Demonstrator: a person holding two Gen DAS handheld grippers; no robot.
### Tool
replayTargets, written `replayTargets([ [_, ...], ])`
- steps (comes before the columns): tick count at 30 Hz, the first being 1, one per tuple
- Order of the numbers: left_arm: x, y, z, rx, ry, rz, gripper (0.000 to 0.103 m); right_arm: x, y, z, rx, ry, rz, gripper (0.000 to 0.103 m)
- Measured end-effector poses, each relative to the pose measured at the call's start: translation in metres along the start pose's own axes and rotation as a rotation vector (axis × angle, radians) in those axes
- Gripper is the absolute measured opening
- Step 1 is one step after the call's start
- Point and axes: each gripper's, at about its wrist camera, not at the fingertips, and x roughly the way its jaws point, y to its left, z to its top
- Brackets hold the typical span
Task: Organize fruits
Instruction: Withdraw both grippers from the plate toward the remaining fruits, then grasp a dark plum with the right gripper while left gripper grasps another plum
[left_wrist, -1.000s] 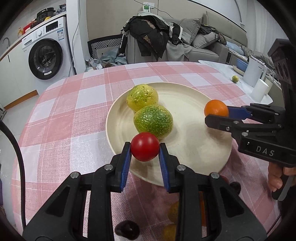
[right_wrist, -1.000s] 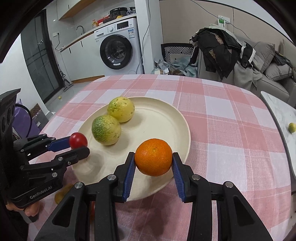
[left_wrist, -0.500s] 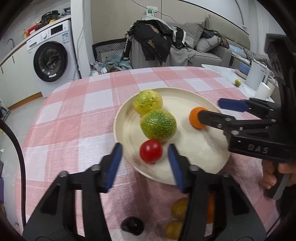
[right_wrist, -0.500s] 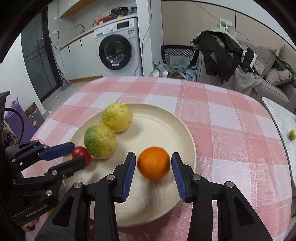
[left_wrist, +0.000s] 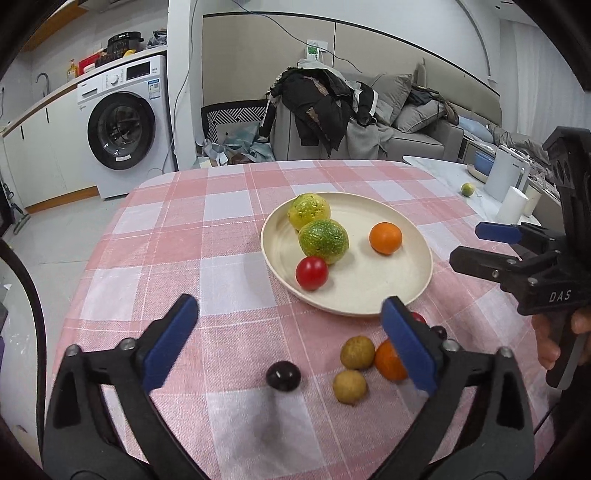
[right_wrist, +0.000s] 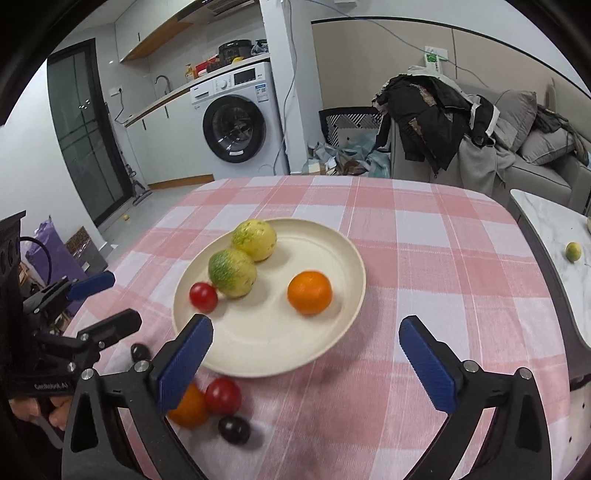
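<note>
A cream plate (left_wrist: 402, 291) (right_wrist: 343, 325) on the pink checked cloth holds a yellow-green fruit (left_wrist: 308, 211) (right_wrist: 255, 239), a green fruit (left_wrist: 323, 240) (right_wrist: 232, 267), a red tomato (left_wrist: 311, 272) (right_wrist: 203, 297) and an orange (left_wrist: 385, 237) (right_wrist: 309, 291). On the cloth in front of the plate lie a dark fruit (left_wrist: 283, 375) (right_wrist: 233, 429), two small tan fruits (left_wrist: 357, 353), another orange (left_wrist: 388, 362) (right_wrist: 189, 408) and a second tomato (right_wrist: 223, 396). My left gripper (left_wrist: 290, 338) (right_wrist: 101, 301) is open and empty, back from the plate. My right gripper (right_wrist: 308, 356) (left_wrist: 476, 243) is open and empty too.
The table's far and left edges drop to the floor. A white side table (right_wrist: 554, 236) with a small lime (left_wrist: 467, 189) (right_wrist: 573, 252) stands to the right. A washing machine (left_wrist: 122, 129) and a sofa with clothes (left_wrist: 332, 107) are behind.
Both grippers opened, let the tomato and the orange go onto the plate, and pulled back and up. Loose fruit in front of the plate has come into view.
</note>
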Motion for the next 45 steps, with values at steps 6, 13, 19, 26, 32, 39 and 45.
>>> replayTargets([
  [6,-0.020,-0.004,-0.008,0.021,-0.005,-0.005,0.102,-0.020,0.010,-0.014,-0.031,0.007,0.011,0.103],
  [13,-0.029,-0.008,-0.011,0.038,-0.006,-0.001,0.102,-0.023,0.017,-0.032,-0.057,0.042,0.018,0.103],
  [19,-0.029,-0.008,-0.012,0.052,0.002,0.007,0.102,-0.017,0.027,-0.037,-0.113,0.081,0.021,0.103],
  [26,-0.017,-0.006,-0.016,0.051,0.041,0.006,0.102,-0.014,0.032,-0.044,-0.156,0.129,0.018,0.103],
  [32,-0.004,-0.001,-0.021,0.036,0.086,-0.003,0.102,-0.002,0.031,-0.051,-0.188,0.186,-0.011,0.103],
  [39,0.006,0.002,-0.025,0.024,0.124,-0.011,0.102,0.006,0.030,-0.058,-0.187,0.233,-0.012,0.103],
  [45,0.013,0.002,-0.028,0.023,0.157,-0.012,0.102,0.007,0.036,-0.060,-0.209,0.233,-0.017,0.102],
])
